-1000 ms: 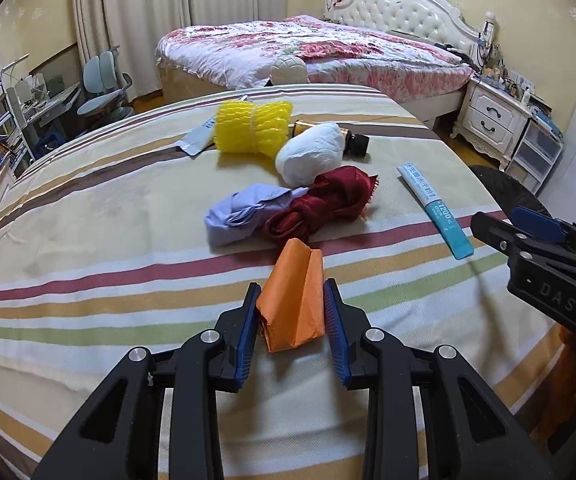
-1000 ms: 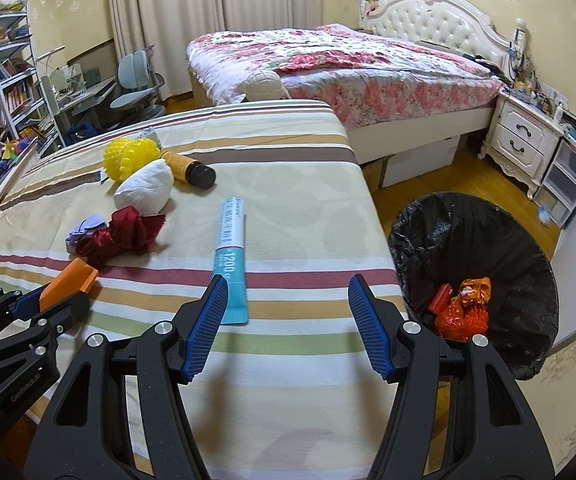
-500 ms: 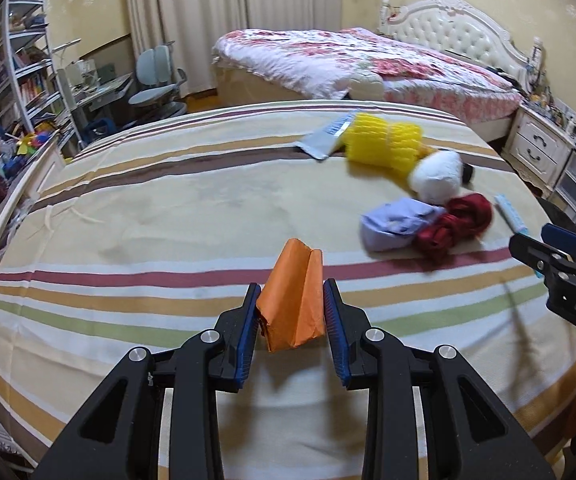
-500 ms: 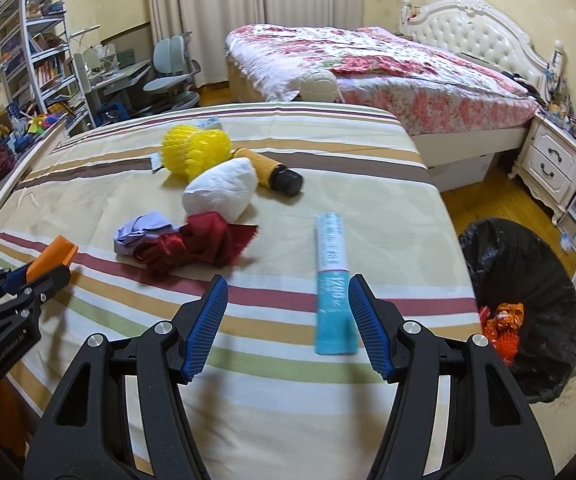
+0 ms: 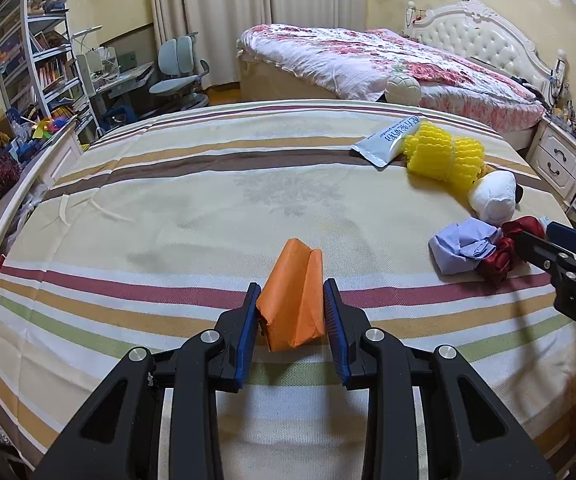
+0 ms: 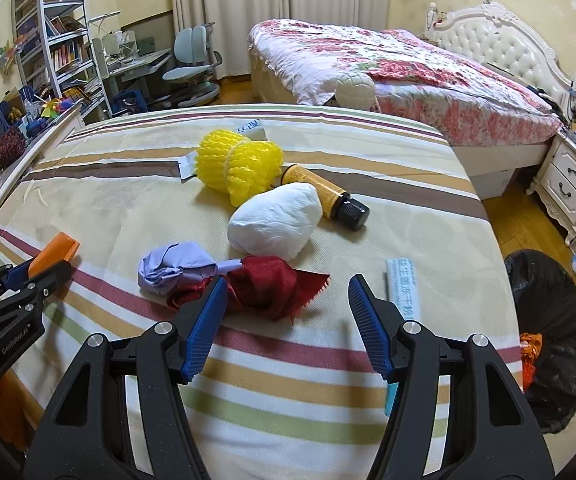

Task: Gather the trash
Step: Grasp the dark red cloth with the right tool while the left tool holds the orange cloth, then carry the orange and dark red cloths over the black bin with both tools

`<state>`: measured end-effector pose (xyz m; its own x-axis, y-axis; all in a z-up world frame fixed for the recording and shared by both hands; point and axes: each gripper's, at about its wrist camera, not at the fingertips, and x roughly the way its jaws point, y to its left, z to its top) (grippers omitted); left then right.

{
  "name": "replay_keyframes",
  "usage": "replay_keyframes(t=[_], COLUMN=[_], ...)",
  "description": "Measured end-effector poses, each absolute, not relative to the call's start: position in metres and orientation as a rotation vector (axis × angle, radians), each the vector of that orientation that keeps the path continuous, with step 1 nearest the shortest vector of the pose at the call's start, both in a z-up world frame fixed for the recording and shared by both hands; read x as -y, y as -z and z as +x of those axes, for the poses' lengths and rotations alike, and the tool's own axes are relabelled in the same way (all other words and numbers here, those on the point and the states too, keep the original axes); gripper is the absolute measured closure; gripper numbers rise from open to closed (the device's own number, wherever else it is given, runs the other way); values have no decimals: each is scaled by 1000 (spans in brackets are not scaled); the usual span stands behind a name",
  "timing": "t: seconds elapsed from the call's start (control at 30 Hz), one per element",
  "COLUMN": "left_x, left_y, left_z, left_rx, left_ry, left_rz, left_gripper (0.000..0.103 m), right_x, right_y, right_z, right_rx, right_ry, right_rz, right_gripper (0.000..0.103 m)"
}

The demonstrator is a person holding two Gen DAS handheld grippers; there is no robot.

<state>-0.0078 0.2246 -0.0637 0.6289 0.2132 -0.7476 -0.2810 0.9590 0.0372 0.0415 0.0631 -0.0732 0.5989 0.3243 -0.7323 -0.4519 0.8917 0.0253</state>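
Note:
My left gripper [image 5: 291, 312] is shut on a folded orange paper piece [image 5: 294, 296], held above the striped tablecloth; it also shows in the right wrist view [image 6: 54, 252]. My right gripper [image 6: 284, 312] is open and empty, just in front of a red cloth scrap [image 6: 264, 290] and a lilac crumpled wad [image 6: 172, 266]. Behind these lie a white wad [image 6: 274, 226], a yellow foam net [image 6: 238, 166], an amber bottle [image 6: 326, 196] and a white-and-teal tube [image 6: 404, 290]. A black-lined trash bin [image 6: 548, 320] stands at the right, with orange trash inside.
The striped table [image 5: 208, 200] takes up most of both views. A flat white tube [image 5: 388, 140] lies near the yellow net. A bed [image 6: 408, 68], a nightstand [image 6: 568, 188], a desk chair [image 6: 192, 68] and bookshelves [image 6: 56, 48] stand beyond the table.
Both grippers have swung left: the trash pile drifted right in the left wrist view, and the right gripper now faces the red cloth instead of the tube. The left grip is unchanged.

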Motion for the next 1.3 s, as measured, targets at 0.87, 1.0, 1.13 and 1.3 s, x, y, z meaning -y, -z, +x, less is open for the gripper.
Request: replay_keyframes(t=[0.87,1.0,1.13,1.3], left_x=[-206,-197,-186,-166], left_y=[54,49,42,34], left_z=[-16,-19,-20,-17], left_rx=[-812,-796,-775,-752], left_ry=[-239,-224,-206,-156], left_rz=[-79,-74,-72,-58], left_gripper=[70,71,71,71], right_x=[-42,-29,-14,13], right_y=[62,55,46,38], right_z=[13,7,2,1], right_rx=[-798,-777,-748,-714], right_ry=[-490,-472,-442,-383], right_rz=[-108,-91,-77,-54], right_gripper=[94,94,94,94])
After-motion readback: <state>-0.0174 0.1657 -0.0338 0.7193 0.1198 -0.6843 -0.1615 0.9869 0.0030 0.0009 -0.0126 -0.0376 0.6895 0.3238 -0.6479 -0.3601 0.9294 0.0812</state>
